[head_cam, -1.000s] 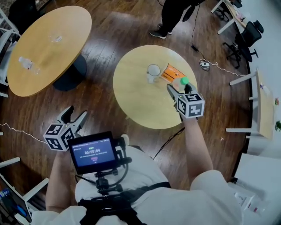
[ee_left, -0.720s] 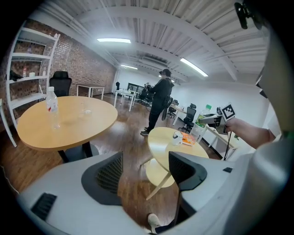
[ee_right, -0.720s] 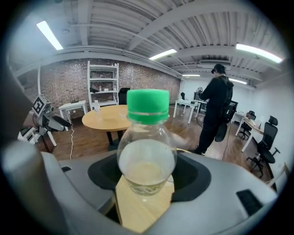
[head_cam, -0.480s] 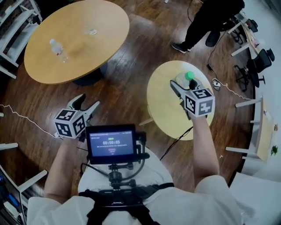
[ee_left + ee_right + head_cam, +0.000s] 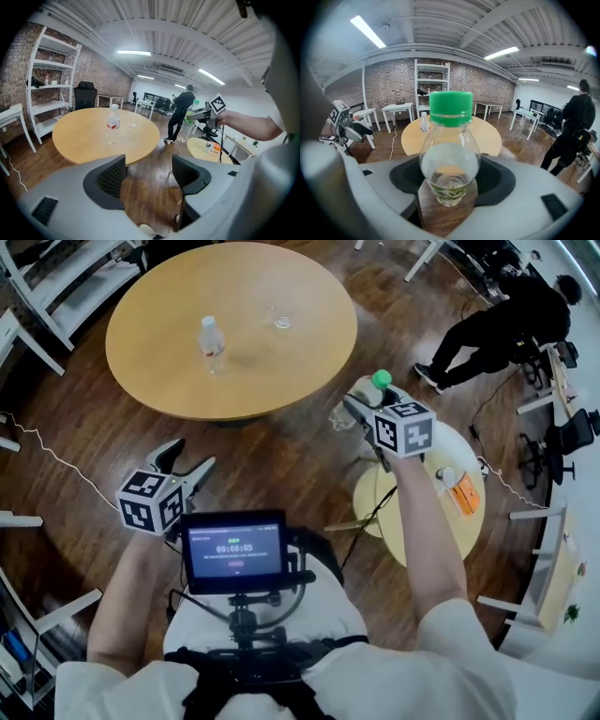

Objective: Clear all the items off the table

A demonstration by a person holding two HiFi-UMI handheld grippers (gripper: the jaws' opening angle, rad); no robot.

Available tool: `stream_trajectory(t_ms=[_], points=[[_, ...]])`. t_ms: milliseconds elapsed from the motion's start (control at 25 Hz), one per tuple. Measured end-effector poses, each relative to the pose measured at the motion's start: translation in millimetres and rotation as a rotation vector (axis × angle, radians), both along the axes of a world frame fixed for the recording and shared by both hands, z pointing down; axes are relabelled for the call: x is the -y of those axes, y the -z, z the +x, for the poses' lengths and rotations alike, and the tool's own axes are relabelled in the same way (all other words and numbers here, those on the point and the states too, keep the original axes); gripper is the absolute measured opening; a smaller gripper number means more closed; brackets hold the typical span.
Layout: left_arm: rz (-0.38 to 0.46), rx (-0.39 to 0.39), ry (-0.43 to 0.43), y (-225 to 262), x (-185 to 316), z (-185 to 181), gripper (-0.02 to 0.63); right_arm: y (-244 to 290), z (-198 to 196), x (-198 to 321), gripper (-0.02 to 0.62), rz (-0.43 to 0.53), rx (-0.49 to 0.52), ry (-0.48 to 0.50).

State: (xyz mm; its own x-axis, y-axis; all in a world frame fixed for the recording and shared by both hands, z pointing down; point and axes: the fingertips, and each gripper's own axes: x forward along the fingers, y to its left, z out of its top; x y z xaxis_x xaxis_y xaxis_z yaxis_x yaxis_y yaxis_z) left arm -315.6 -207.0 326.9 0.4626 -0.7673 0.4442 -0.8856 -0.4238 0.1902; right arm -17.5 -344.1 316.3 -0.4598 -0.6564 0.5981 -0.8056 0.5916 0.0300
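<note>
Clear glossy plastic bottle [image 5: 449,161]; smooth pale wood round table [image 5: 150,362]; dark polished floor [image 5: 281,465].

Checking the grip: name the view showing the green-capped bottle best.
Right gripper view: the bottle fills it, clamped between the jaws. Head view shows mostly its cap; left gripper view shows it small, far off.

You're in a loft-style office: brick wall [image 5: 389,82], white shelving [image 5: 47,84], round wooden table [image 5: 159,352], desk chair [image 5: 85,95], strip lights [image 5: 133,53].
</note>
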Motion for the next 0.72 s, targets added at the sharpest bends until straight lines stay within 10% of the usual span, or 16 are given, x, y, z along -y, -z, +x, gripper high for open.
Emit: stream_trajectory(t_ms=[720], points=[[-0.07,-0.04,0.345,-19.0,30.5,-136.8,0.318,-67.2,-260.5,190.9,0.307,0.043,-0.028,0.287]])
